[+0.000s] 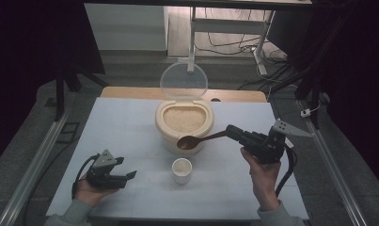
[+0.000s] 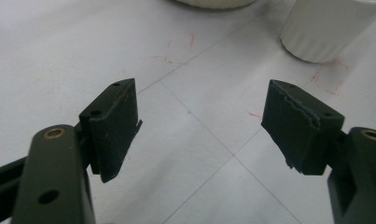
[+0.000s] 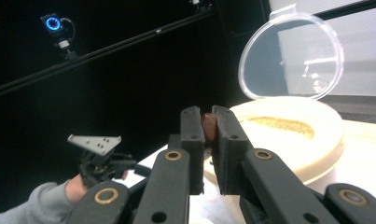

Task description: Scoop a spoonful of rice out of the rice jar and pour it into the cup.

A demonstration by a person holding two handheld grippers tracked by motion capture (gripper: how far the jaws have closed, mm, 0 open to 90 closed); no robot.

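Near the rice container (image 1: pixel 184 123), my right gripper (image 1: pixel 230 132) pinches the stiff, light spoon (image 1: pixel 196 140) by its handle end, while my left gripper (image 1: pixel 126 176) rests open and empty.

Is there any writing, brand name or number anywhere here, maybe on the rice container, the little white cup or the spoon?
No readable text anywhere.
Rice container: plain, no label showing.
Clear lid: no print.
White cup: plain.
Brown spoon: no mark.
White table: faint red pen strokes near the cup, seen in the left gripper view, form no letters or numbers.
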